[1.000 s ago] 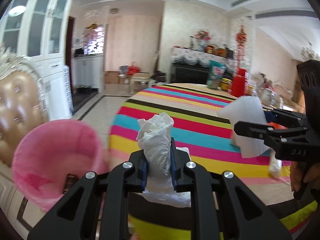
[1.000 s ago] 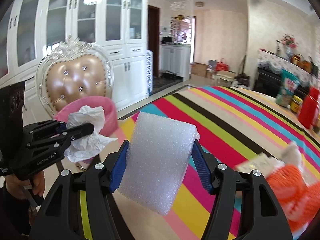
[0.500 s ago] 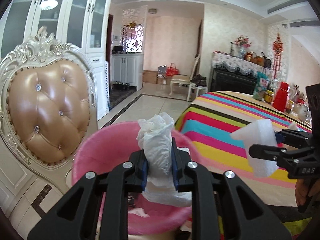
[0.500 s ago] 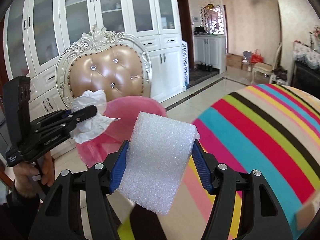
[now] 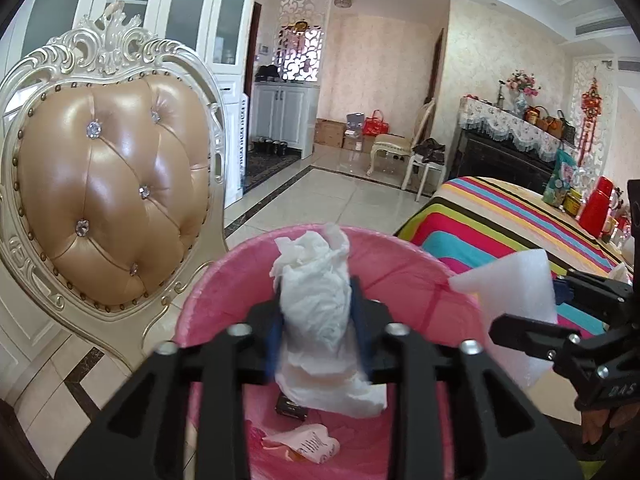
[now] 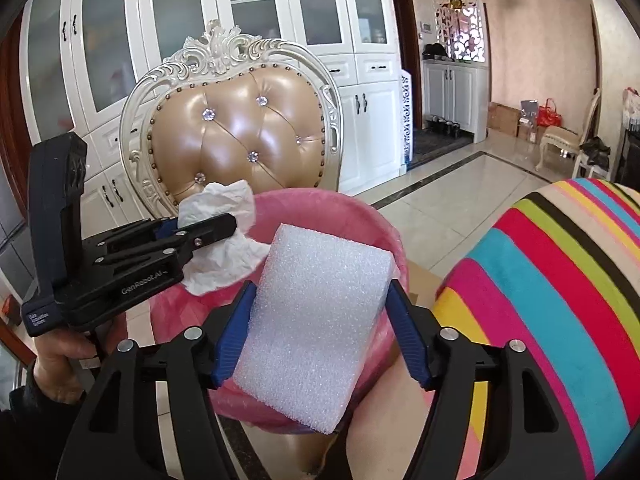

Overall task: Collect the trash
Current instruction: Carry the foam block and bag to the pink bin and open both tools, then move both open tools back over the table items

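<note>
My left gripper [image 5: 316, 320] is shut on a crumpled white tissue [image 5: 316, 300] and holds it over the open mouth of a pink-lined trash bin [image 5: 224, 292]; it also shows in the right wrist view [image 6: 200, 236] with the tissue [image 6: 224, 252]. My right gripper [image 6: 320, 312] is shut on a white foam block [image 6: 316, 320], just at the near rim of the bin [image 6: 320, 204]. In the left wrist view the foam block [image 5: 516, 300] hangs at the bin's right edge. Paper scraps [image 5: 308, 444] lie inside the bin.
A tufted tan chair with an ornate white frame [image 5: 108, 200] stands right behind the bin. A table with a striped cloth [image 6: 560, 280] lies to the right, with a red flask [image 5: 596, 208] and jars on it. White cabinets [image 6: 200, 40] line the wall.
Both grippers have swung left from the striped table towards the bin. The tissue now hangs over the bin's opening and the foam block has reached its rim. Both grips unchanged.
</note>
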